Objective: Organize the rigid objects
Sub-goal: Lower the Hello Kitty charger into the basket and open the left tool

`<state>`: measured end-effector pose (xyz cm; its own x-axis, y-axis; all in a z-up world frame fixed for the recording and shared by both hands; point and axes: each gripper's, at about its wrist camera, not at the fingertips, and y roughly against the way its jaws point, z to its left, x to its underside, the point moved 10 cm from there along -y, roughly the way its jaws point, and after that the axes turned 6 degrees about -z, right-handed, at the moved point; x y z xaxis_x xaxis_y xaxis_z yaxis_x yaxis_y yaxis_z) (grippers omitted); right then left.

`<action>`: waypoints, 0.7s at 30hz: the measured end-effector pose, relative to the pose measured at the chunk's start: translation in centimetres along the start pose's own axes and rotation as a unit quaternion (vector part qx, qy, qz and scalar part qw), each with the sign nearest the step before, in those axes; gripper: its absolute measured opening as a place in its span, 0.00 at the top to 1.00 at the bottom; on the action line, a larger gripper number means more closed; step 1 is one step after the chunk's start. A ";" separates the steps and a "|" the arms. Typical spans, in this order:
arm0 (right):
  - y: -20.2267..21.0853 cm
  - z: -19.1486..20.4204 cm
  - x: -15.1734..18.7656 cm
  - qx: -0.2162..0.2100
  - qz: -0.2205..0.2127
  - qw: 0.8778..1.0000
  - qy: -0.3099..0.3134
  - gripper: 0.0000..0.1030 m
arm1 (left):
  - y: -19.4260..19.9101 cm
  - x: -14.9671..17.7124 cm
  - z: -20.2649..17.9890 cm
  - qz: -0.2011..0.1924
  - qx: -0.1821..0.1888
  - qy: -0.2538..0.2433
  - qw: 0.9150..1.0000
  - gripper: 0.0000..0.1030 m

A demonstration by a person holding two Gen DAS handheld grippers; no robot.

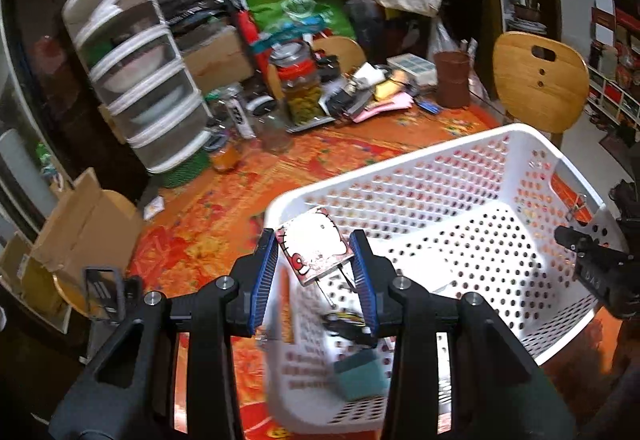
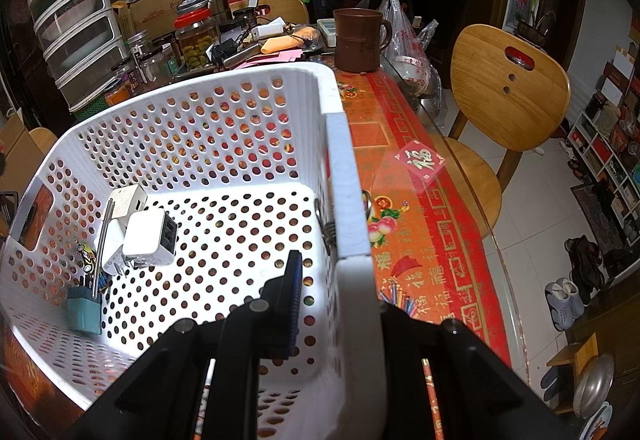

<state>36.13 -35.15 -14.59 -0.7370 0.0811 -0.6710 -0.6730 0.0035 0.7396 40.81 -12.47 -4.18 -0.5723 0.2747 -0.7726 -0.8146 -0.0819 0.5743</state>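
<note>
Basket [image 1: 500,168], white perforated plastic, sits on an orange-red patterned tablecloth [image 1: 240,200] and serves as the landmark throughout.

Left wrist view: left gripper [image 1: 316,260] is above the basket's near corner, its blue-padded fingers [image 1: 266,272] pinching a Hello Kitty card [image 1: 314,244] by its two side edges. Card is tilted and held over the basket interior, clear of the floor. Below it, on the basket floor, lies a teal block [image 1: 362,378], blurred. Right gripper [image 1: 592,264] shows at the basket's far right rim. Beyond the basket: a jar of green contents [image 1: 302,88], a brown mug [image 1: 452,80], a white drawer tower [image 1: 140,72] and a wooden chair [image 1: 540,80].

Right wrist view: right gripper [image 2: 340,280] straddles the basket's right wall [image 2: 348,200], one finger [image 2: 292,300] inside the basket, the other outside and mostly hidden; the fingers are closed on the wall. Inside, against the basket's left wall, lie white chargers [image 2: 148,240], a thin metal rod [image 2: 102,244] and the teal block [image 2: 84,312]. The brown mug [image 2: 358,40] stands behind the basket's far right corner.
</note>
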 end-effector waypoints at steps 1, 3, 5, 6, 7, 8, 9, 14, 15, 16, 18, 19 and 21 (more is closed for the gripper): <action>0.0 0.0 0.0 0.000 0.000 1.000 0.000 0.86 | -0.4 0.1 -0.4 0.004 0.000 -0.002 1.000 0.66; 0.0 0.0 0.0 0.000 0.000 1.000 0.001 0.86 | -1.6 0.6 -1.7 0.017 0.000 -0.011 1.000 0.66; 0.0 0.0 0.0 -0.001 0.000 1.000 0.001 0.85 | -2.4 1.1 -3.0 0.024 0.000 -0.022 0.999 0.66; 0.0 0.1 0.1 0.000 0.000 1.000 0.001 0.85 | -2.7 1.4 -3.6 0.027 0.001 -0.026 0.999 0.66; 0.0 0.1 0.1 0.001 0.000 1.000 0.002 0.85 | -3.0 1.6 -4.1 0.028 0.002 -0.026 0.999 0.66; -0.1 0.1 0.1 0.000 0.001 1.000 0.002 0.85 | -3.1 1.7 -4.5 0.027 0.003 -0.027 0.999 0.66; -0.1 0.2 0.1 0.000 0.000 1.000 0.001 0.85 | -3.2 1.9 -4.8 0.027 0.004 -0.029 0.999 0.66; -0.1 0.3 0.1 -0.001 0.000 1.000 0.001 0.85 | -3.6 2.6 -5.5 0.033 0.011 -0.028 0.999 0.66; -0.1 0.3 0.1 -0.001 0.000 1.000 0.001 0.85 | -3.8 2.7 -5.6 0.036 0.014 -0.026 0.999 0.66; -0.1 0.3 0.1 -0.001 0.000 1.000 0.001 0.85 | -3.9 2.8 -5.6 0.039 0.018 -0.023 0.999 0.66; -0.1 0.3 0.1 -0.001 0.000 1.000 0.001 0.85 | -4.1 3.1 -5.6 0.044 0.021 -0.021 0.999 0.66; -0.1 0.3 0.1 -0.001 0.000 1.000 0.001 0.85 | -4.2 3.2 -5.7 0.046 0.024 -0.020 0.998 0.62; -0.1 0.3 0.1 -0.001 0.000 1.000 0.001 0.85 | -3.9 3.1 -5.8 0.036 0.035 -0.019 0.999 0.41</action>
<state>36.12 -34.88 -14.71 -0.7374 0.0791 -0.6708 -0.6728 0.0020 0.7398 41.70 -16.82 -10.36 -0.6245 0.3070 -0.7182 -0.7618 -0.0366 0.6468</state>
